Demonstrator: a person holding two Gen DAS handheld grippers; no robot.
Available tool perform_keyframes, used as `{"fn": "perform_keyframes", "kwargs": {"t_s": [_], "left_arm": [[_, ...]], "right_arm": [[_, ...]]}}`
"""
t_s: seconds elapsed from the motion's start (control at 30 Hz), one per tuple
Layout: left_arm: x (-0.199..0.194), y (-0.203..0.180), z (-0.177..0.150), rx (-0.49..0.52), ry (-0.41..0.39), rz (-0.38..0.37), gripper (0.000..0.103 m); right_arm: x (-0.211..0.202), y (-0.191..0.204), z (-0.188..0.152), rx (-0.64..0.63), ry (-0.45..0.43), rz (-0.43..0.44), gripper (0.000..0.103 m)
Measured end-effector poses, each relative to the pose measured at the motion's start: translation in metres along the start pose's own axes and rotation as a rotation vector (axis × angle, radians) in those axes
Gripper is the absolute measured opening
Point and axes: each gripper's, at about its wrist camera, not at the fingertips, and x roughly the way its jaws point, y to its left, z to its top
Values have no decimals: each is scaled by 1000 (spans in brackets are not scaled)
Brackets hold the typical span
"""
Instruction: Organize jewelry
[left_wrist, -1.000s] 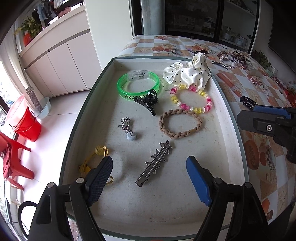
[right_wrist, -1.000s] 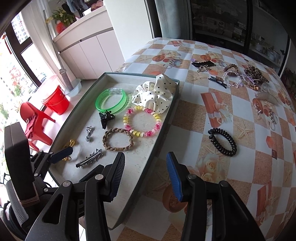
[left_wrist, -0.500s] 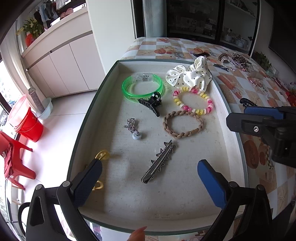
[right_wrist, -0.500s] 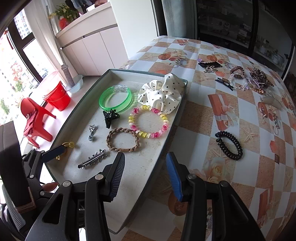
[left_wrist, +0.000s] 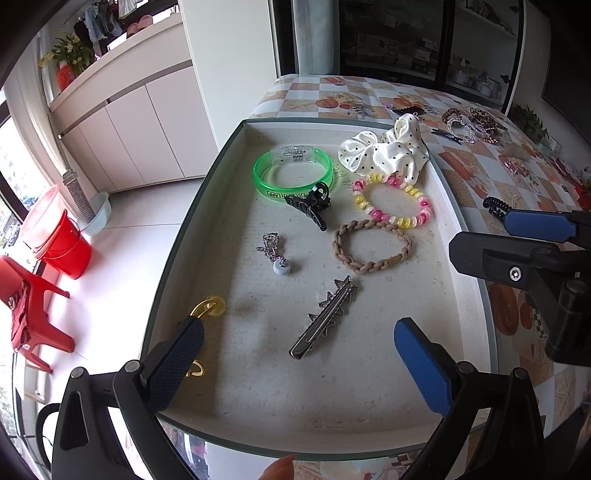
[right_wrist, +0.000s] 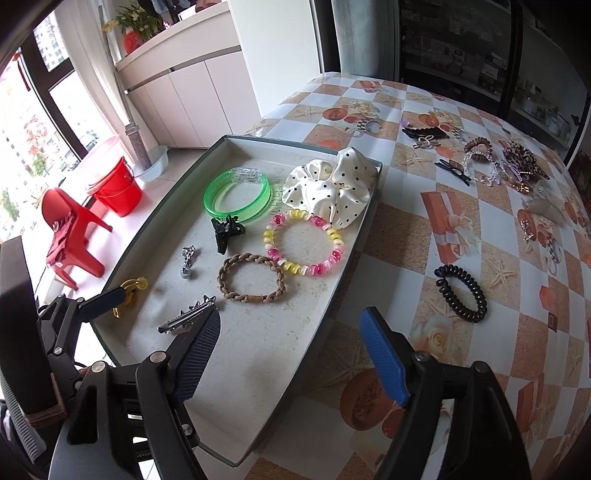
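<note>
A grey tray (left_wrist: 207, 192) (right_wrist: 306, 347) holds a green bangle (left_wrist: 293, 173) (right_wrist: 236, 195), a white dotted scrunchie (left_wrist: 384, 149) (right_wrist: 332, 184), a pink-yellow bead bracelet (left_wrist: 391, 201) (right_wrist: 303, 243), a brown braided band (left_wrist: 371, 247) (right_wrist: 251, 277), a black claw clip (left_wrist: 308, 206) (right_wrist: 225, 230), a small charm (left_wrist: 275, 253) (right_wrist: 186, 260), a silver star clip (left_wrist: 325, 319) (right_wrist: 186, 317) and a yellow ring piece (left_wrist: 208, 308) (right_wrist: 131, 290). My left gripper (left_wrist: 299, 365) is open and empty above the tray's near end. My right gripper (right_wrist: 290, 354) is open and empty over the tray's right rim. A black coil tie (right_wrist: 461, 291) lies on the tablecloth.
More clips, bracelets and hair ties (right_wrist: 491, 162) lie at the far side of the checkered tablecloth (right_wrist: 443, 229). The tray overhangs the table's edge. Below on the floor stand a red bucket (right_wrist: 116, 186) and a red chair (right_wrist: 68, 229).
Both grippers have drawn back and up from the tray, and the left gripper's jaws have spread wider. The items on the tray have not moved.
</note>
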Motion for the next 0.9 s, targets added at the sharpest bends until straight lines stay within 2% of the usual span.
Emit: {"fn": "perform_keyframes", "kwargs": {"t_s": [0.4,0.47,0.73,0.9], "left_arm": [[-9,5,-3,-20,-21,12,103],[-10,6,-3,-21,-25,12,103],[-11,7,-4,-26,-28,14,103],[-11,9,-5,-32,-31,21,103]], "right_arm": [[-2,4,0,-11,0,-15,81],[-1,5,0,-13,1,-20,90],[-2,7,0,-11,-16,-37,91],[-3,7,0,-21,-47,-76,92]]}}
